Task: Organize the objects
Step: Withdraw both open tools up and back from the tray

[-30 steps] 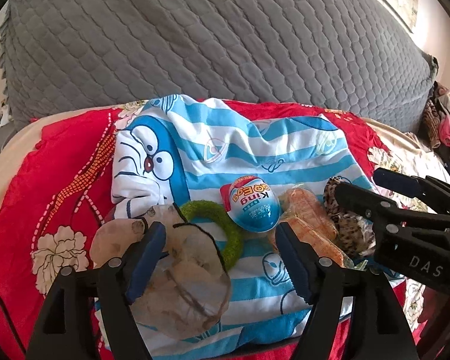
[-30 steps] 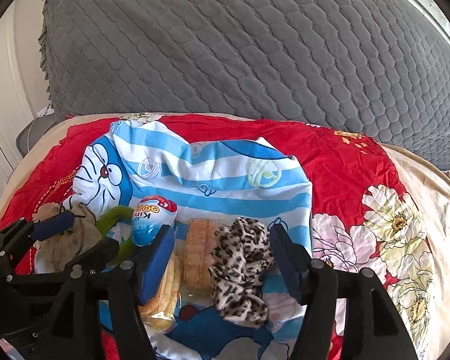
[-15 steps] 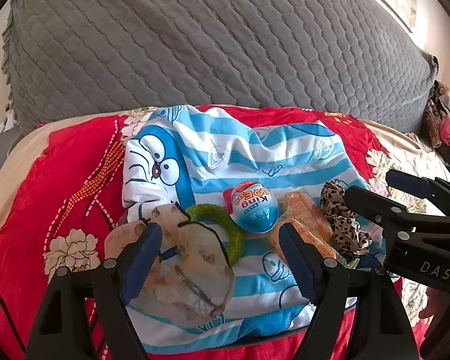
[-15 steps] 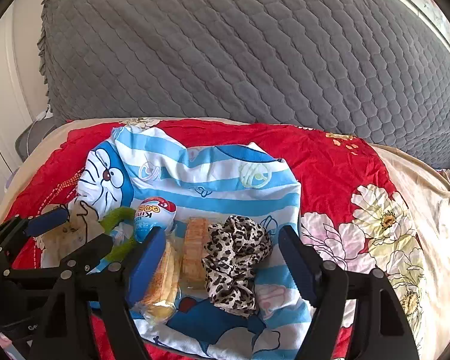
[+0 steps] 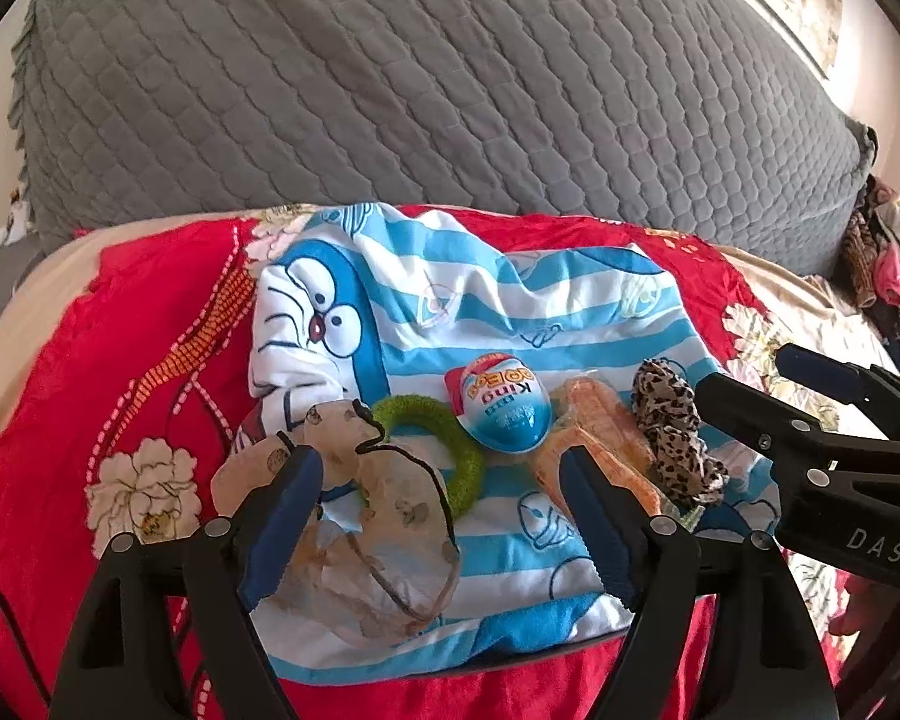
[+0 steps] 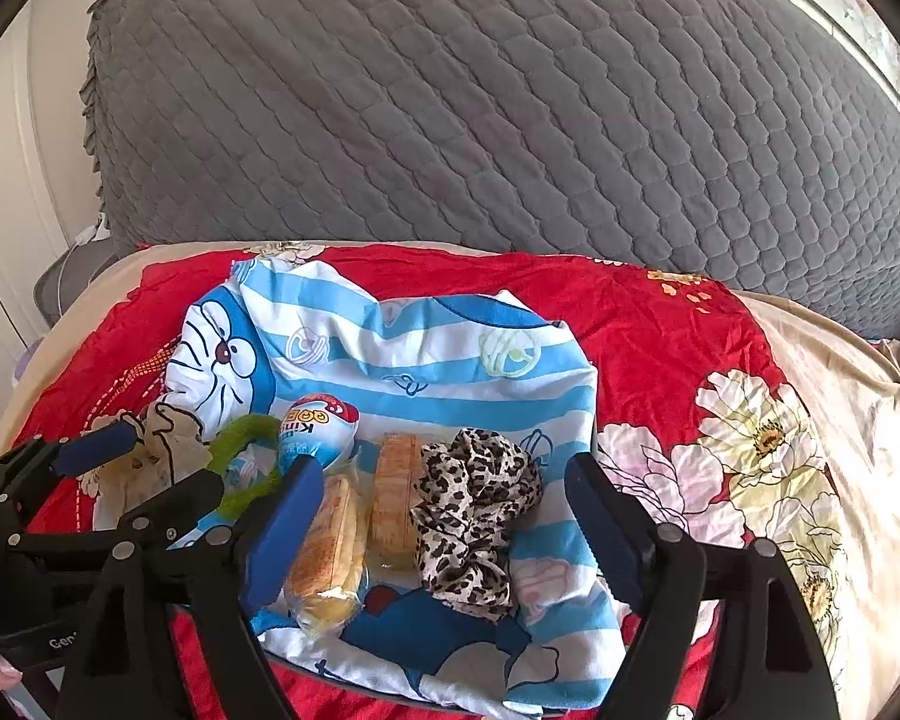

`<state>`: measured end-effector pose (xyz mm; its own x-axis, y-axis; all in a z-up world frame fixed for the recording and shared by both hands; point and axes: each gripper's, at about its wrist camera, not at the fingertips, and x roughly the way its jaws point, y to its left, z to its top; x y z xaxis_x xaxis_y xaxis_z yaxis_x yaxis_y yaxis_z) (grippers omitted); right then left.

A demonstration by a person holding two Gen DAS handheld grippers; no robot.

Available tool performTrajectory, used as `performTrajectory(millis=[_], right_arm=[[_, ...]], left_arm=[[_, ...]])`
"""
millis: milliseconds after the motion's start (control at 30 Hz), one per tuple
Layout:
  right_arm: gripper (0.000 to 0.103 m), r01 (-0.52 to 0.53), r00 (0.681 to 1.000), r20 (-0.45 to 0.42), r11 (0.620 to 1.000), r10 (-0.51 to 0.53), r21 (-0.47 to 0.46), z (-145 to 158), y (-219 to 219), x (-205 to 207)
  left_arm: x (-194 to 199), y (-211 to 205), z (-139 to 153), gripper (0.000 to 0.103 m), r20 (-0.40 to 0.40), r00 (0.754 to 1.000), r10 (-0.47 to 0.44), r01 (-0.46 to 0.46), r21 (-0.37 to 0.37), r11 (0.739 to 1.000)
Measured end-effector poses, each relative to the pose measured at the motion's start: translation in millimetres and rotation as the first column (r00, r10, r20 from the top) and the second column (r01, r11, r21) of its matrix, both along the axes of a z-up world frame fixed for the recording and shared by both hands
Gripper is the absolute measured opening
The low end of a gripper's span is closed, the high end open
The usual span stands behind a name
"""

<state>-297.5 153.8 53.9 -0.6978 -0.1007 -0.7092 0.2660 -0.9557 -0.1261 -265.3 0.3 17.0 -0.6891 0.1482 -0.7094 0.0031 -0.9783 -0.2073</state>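
A grey quilted cover (image 6: 510,108) is being shown behind a red floral bedsheet (image 6: 660,324). On it a blue-striped cartoon cloth (image 6: 426,360) is being used as base for a sheer pouch (image 5: 378,528), leopard scrunchie (image 6: 474,498), wrapped snacks (image 6: 330,546), green ring (image 5: 462,456) and toy egg (image 5: 504,408). The left gripper (image 5: 432,516) is being held apart over the pouch; the right gripper (image 6: 444,540) is opening, with scrunchie and snacks lying unpressed between.

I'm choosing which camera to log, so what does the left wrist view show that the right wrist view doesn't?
Only the left wrist view shows the clothes pile at far right. Only the right wrist view shows the big white flower print unobstructed. Both share the striped cartoon cloth, egg toy, green ring, leopard scrunchie and wrapped snacks.
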Motion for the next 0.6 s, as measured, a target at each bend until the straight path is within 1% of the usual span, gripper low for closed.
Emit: performTrajectory(millis=[267, 333, 367, 467, 600], right_arm=[[0.085, 0.006, 1.000, 0.000, 1.000, -0.006, -0.019, 2, 4, 7], [0.086, 0.007, 1.000, -0.003, 1.000, -0.007, -0.021, 2, 5, 9], [0.087, 0.009, 1.000, -0.004, 1.000, -0.009, -0.022, 2, 6, 10], [0.089, 0.013, 1.000, -0.007, 1.000, -0.013, -0.026, 4, 7, 13], [0.094, 0.017, 1.000, -0.015, 0.999, -0.018, -0.029, 7, 8, 16]], left_arm=[[8, 0, -1, 0.084, 0.001, 1.000, -0.002, 0.002, -0.028, 1.000], [10, -1, -2, 0.091, 0.007, 1.000, 0.000, 0.000, -0.019, 1.000], [11, -2, -3, 0.092, 0.011, 1.000, 0.004, -0.003, -0.016, 1.000], [14, -4, -3, 0.100, 0.005, 1.000, 0.006, -0.006, -0.018, 1.000], [16, -5, 0, 0.101, -0.004, 1.000, 0.003, -0.003, -0.014, 1.000]])
